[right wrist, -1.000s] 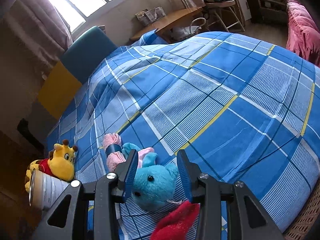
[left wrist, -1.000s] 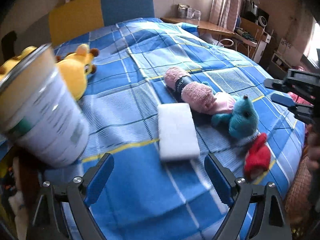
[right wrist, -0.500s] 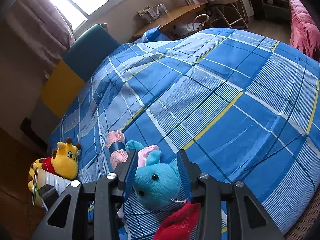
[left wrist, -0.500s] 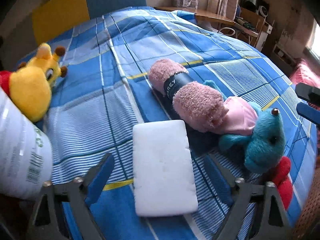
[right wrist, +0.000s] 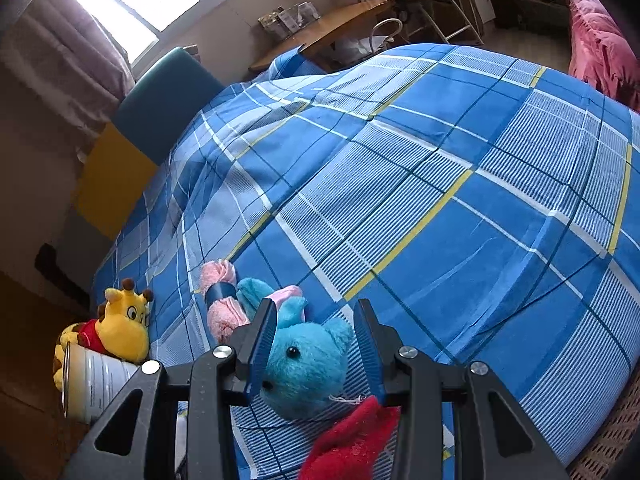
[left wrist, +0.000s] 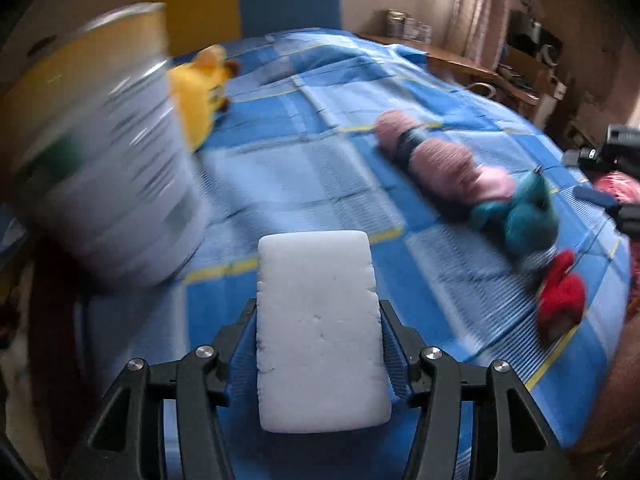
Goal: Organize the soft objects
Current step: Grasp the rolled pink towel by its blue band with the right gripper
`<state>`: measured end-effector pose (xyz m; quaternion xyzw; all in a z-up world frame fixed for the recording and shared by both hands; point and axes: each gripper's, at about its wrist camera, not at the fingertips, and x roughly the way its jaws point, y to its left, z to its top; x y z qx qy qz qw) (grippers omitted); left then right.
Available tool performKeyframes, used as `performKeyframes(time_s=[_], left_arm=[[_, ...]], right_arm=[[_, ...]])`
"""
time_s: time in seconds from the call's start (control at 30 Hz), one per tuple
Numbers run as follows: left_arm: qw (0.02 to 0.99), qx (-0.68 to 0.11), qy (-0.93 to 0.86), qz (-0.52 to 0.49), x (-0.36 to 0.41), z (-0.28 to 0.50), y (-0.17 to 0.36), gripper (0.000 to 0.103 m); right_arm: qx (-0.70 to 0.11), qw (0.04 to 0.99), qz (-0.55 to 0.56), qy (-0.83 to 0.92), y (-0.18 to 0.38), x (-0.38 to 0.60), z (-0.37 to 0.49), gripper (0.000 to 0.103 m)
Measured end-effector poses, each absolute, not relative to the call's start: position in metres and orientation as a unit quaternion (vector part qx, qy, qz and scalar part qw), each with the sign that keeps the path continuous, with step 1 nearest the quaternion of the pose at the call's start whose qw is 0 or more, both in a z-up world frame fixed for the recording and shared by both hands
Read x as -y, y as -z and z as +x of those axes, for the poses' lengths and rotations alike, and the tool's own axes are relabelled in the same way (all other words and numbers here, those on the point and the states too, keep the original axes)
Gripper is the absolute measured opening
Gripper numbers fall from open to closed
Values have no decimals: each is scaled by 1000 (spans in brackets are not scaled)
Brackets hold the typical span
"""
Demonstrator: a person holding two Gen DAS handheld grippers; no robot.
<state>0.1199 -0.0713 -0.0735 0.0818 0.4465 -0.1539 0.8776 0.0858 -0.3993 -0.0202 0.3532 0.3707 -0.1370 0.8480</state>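
Left tongs (left wrist: 318, 344) closing on a white sponge block (left wrist: 318, 332) — both blue pads (left wrist: 390, 356) already against its long sides, the block sharp while the rest of the left wrist view is smeared. Sponge seemingly raised off the blue plaid bed (right wrist: 460, 208), near the bed's near edge, though contact with the cover underneath cannot be told. Left of the sponge, a large white tin (left wrist: 104, 160) with a printed label, heavily blurred, at the bed's near left corner. Behind the tin, a yellow giraffe plush (left wrist: 200, 92) lying along the left edge.

Toward the right edge, a rolled pink towel (left wrist: 436, 156) bound by a dark band, touching a teal plush toy (left wrist: 528, 220) wearing pink; just nearer than that, a red soft item (left wrist: 560, 304) close to the near edge.

Right tongs (right wrist: 316, 344) partly parted and gripping nothing — framing the teal plush toy (right wrist: 304, 364) in the right wrist view, pads clear of the fur on the right side, left side too close to judge for contact. Red soft item (right wrist: 352, 440) below the plush, overlapping the right finger's base. Pink towel (right wrist: 222, 300), giraffe (right wrist: 120, 328) and tin (right wrist: 96, 384) strung out toward the left edge.
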Motion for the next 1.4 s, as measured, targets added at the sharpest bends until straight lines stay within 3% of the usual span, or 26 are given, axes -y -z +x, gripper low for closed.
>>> performKeyframes(time_s=[0.23, 0.57, 0.93, 1.0, 1.23, 1.4], left_arm=[[892, -418, 151, 86, 60, 107, 91, 58], [895, -411, 157, 77, 58, 107, 93, 59], [896, -408, 162, 70, 55, 105, 94, 59], [896, -407, 164, 68, 55, 105, 94, 59], [896, -406, 167, 62, 53, 105, 94, 59], [896, -406, 167, 63, 54, 105, 95, 59]], right_arm=[[-392, 862, 305, 99, 18, 376, 98, 40], [-451, 883, 129, 12, 7, 301, 164, 40], [-532, 844, -44, 54, 58, 253, 261, 40], [-528, 846, -50, 49, 56, 252, 257, 31], [-508, 860, -10, -34, 23, 232, 202, 29], [-530, 844, 35, -82, 41, 217, 168, 30]])
